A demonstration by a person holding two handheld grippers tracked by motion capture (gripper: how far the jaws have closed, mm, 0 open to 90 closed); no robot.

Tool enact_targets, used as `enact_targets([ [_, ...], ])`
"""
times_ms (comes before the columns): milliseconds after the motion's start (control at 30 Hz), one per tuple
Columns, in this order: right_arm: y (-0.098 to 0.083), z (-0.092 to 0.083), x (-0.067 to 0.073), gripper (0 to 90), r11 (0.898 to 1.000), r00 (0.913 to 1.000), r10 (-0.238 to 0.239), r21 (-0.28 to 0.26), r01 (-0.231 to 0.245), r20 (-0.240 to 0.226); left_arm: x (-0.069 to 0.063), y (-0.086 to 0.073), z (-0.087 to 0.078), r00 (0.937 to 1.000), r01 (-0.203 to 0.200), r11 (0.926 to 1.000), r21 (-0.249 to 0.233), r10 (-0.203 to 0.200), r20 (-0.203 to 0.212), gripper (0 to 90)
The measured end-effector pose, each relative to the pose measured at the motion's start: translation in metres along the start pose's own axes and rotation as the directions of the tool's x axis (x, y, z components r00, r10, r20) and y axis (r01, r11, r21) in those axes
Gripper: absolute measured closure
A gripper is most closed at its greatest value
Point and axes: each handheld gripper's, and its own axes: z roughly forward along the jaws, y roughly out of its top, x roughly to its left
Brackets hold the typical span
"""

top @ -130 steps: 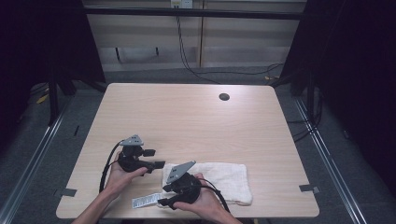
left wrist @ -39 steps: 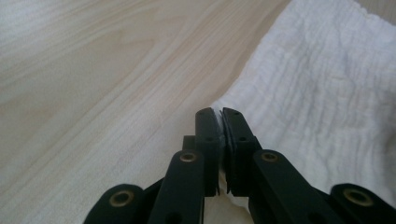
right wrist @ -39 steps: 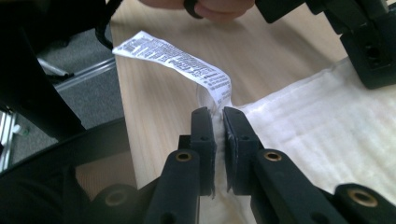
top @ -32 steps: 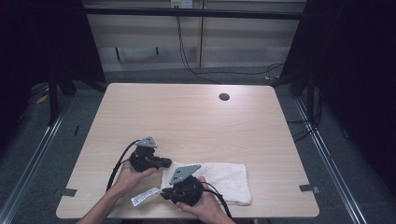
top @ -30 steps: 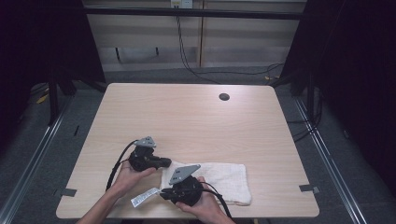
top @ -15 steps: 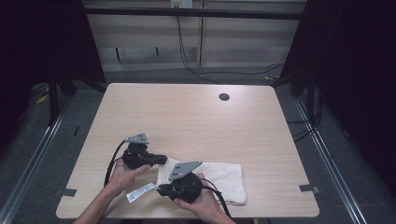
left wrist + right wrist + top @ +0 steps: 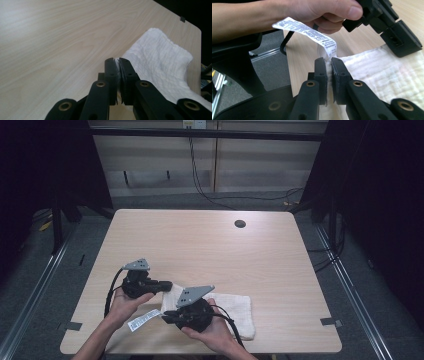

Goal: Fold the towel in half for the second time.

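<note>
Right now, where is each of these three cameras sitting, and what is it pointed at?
High view: above the table, looking down; both hands, left gripper, right gripper.
Left gripper view: on the left gripper, facing the white towel.
Right gripper view: on the right gripper, facing the tag, left hand.
All share the towel.

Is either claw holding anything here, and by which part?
Both hold the towel. The left claw is shut on a corner of it; the right claw is shut on the edge beside its label.
</note>
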Motion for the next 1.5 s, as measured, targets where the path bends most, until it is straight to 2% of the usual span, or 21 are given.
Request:
enact_targets([
  [100,0.006,0.0,0.001,84.0,1.0,0.9999,-0.011,0.001,0.011,0.007,0.002,0.002,-0.004,0.9999,0.004,1.0,-0.002,-0.005,-0.011,86.0],
  [167,0.011,0.001,-0.001,84.1,1.0,1.0,-0.005,-0.013,0.005,-0.001,0.003,0.005,-0.01,0.9996,-0.014,0.9999,-0.006,0.014,-0.025,86.0],
  [233,0.015,0.003,-0.001,84.3,1.0,0.9999,-0.01,-0.016,0.01,-0.007,0.004,0.007,-0.019,0.9991,-0.028,0.9988,-0.04,0.027,-0.033,86.0],
  [467,0.032,0.017,-0.001,84.3,0.998,0.9994,-0.003,-0.063,0.001,-0.034,0.013,0.009,-0.036,0.9985,-0.006,0.9987,-0.052,0.003,-0.055,86.1],
  [533,0.038,0.019,0.0,84.3,0.997,0.9992,-0.005,-0.079,0.002,-0.04,0.012,0.012,-0.042,0.9968,-0.014,0.998,-0.061,0.009,-0.079,86.1],
  [567,0.042,0.02,0.0,84.4,0.996,0.9989,-0.009,-0.085,0.006,-0.045,0.011,0.014,-0.045,0.9971,-0.011,0.9965,-0.082,0.004,-0.075,86.1],
  [667,0.054,0.021,0.002,84.5,0.991,0.9982,-0.002,-0.13,-0.006,-0.06,0.007,0.023,-0.054,0.995,-0.031,0.9959,-0.085,0.023,-0.097,86.1],
  [733,0.057,0.022,0.002,84.5,0.99,0.9982,-0.009,-0.142,0.0,-0.06,0.008,0.022,-0.054,0.9952,-0.027,0.9956,-0.09,0.018,-0.096,86.1],
  [833,0.05,0.021,0.002,84.5,0.991,0.9983,0.002,-0.133,-0.01,-0.058,0.013,0.018,-0.05,0.9978,0.003,0.9952,-0.098,-0.009,-0.066,86.1],
  [933,0.041,0.017,0.001,84.5,0.992,0.9991,0.012,-0.124,-0.017,-0.042,0.013,0.018,-0.042,0.9988,0.004,0.9967,-0.081,-0.008,-0.049,86.1],
  [1067,0.037,0.005,0.002,84.4,0.994,0.9999,0.014,-0.106,-0.015,-0.006,0.004,0.027,-0.025,0.9995,-0.021,0.9985,-0.05,0.02,-0.025,86.1],
  [1167,0.035,-0.004,0.002,84.4,0.996,0.9999,0.006,-0.093,-0.004,0.014,-0.002,0.032,-0.013,0.9996,-0.027,0.9988,-0.04,0.026,-0.011,86.1],
  [1233,0.032,-0.01,0.002,84.4,0.997,0.9996,0.002,-0.082,0.0,0.029,-0.003,0.033,-0.006,0.9995,-0.031,0.9994,-0.017,0.031,0.002,86.1],
  [1267,0.029,-0.012,0.001,84.4,0.997,0.9993,0.008,-0.076,-0.005,0.037,-0.004,0.033,0.002,0.9993,-0.038,0.9993,0.004,0.038,0.004,86.1],
  [1367,0.018,-0.019,-0.002,84.4,0.997,0.9985,0.026,-0.074,-0.023,0.049,-0.008,0.033,0.015,0.9988,-0.048,0.9985,0.027,0.048,0.008,86.1],
  [1500,0.004,-0.027,-0.003,84.3,0.996,0.9956,0.052,-0.079,-0.046,0.078,-0.009,0.032,0.029,0.999,-0.033,0.9986,0.042,0.032,0.033,86.1],
])
